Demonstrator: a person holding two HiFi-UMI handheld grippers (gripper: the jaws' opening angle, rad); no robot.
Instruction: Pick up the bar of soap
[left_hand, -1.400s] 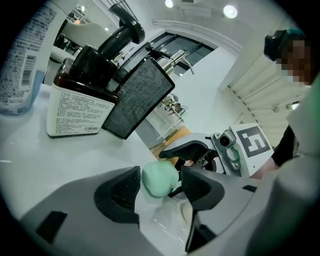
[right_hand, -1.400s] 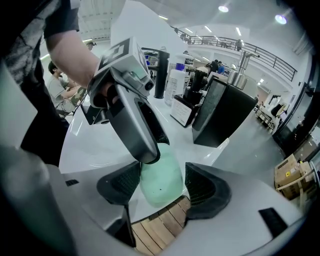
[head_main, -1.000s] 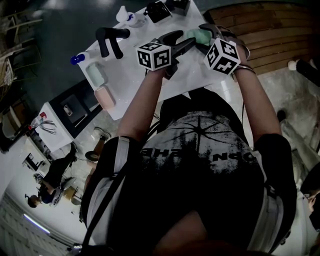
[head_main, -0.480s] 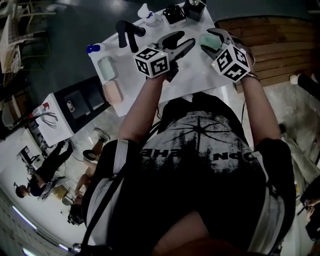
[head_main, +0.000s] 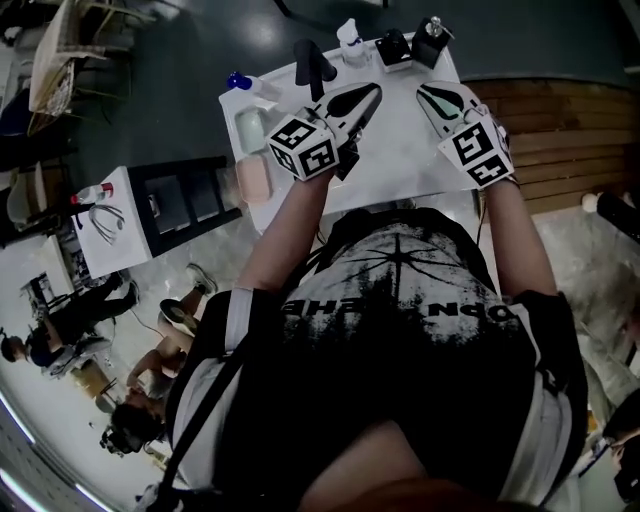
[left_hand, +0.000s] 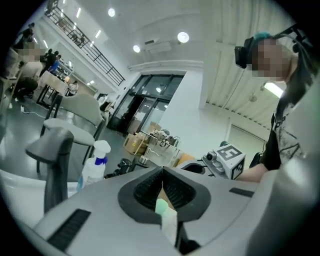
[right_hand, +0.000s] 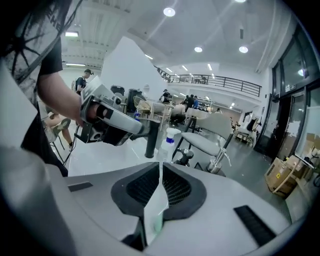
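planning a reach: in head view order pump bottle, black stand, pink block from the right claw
From the right claw, its jaws closing with nothing gripped between them:
1. pump bottle, just ahead, back edge
2. black stand, back left
3. pink block, far left edge

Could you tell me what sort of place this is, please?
Probably a large open workshop hall: a railed mezzanine, cardboard boxes by the glass doors, and people at distant tables.

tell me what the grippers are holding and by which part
Nothing is held. The left gripper is shut empty; the right gripper is closing with nothing between its fingers.
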